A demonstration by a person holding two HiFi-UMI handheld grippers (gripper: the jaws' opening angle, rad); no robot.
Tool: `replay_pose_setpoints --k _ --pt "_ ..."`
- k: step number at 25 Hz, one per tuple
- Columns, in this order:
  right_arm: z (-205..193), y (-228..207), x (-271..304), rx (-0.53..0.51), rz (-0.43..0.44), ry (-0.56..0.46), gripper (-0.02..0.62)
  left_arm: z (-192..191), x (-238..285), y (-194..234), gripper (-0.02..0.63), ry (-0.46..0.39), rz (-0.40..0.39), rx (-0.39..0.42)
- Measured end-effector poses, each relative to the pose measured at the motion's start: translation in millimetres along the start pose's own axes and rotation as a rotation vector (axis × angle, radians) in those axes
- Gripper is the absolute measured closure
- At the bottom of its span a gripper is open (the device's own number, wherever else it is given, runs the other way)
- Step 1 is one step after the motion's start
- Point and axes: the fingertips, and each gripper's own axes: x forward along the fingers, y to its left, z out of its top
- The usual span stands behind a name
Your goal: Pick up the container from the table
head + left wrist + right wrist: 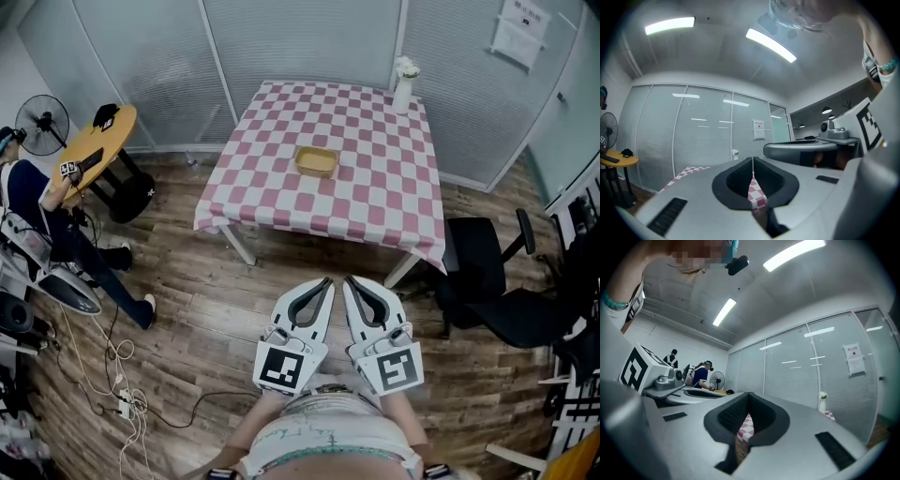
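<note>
Left gripper (324, 280) and right gripper (349, 278): each with jaws closed tip to tip, nothing clamped between them. Held side by side, nearly touching, low over the wood floor (216, 309).

Container (317, 161): shallow, tan, rectangular, open-topped. Lying near the middle of the table (375, 202), a little toward its left half, well apart from both grippers and straight ahead of them. Draped over the table, a pink-and-white checked cloth hanging past the edges. White vase (404, 86) with pale flowers upright at the far right corner, well apart from the container.

Black office chair (487, 281) just beside the near right table corner. Off to the left, a round yellow side table (103, 139), a fan (42, 122) and a person (42, 216) in dark clothes. Loose cables (122, 375) on the floor at near left. Frosted glass walls (309, 42) behind the table.
</note>
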Motion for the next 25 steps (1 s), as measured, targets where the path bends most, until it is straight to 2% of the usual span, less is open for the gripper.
replay_pose_setpoints --k 11,19,25 --pt "-11 -3 90 -0.038 -0.039 -0.009 0.601 -10 36 83 0.586 0.016 -0.070 0.000" --pt "-17 14 128 -0.040 -0.050 -0.008 0.601 -14 29 128 0.586 0.008 -0.059 -0.021" --pt "-26 16 138 -0.017 -0.075 0.025 0.601 -20 24 143 0.586 0.024 -0.059 -0.034"
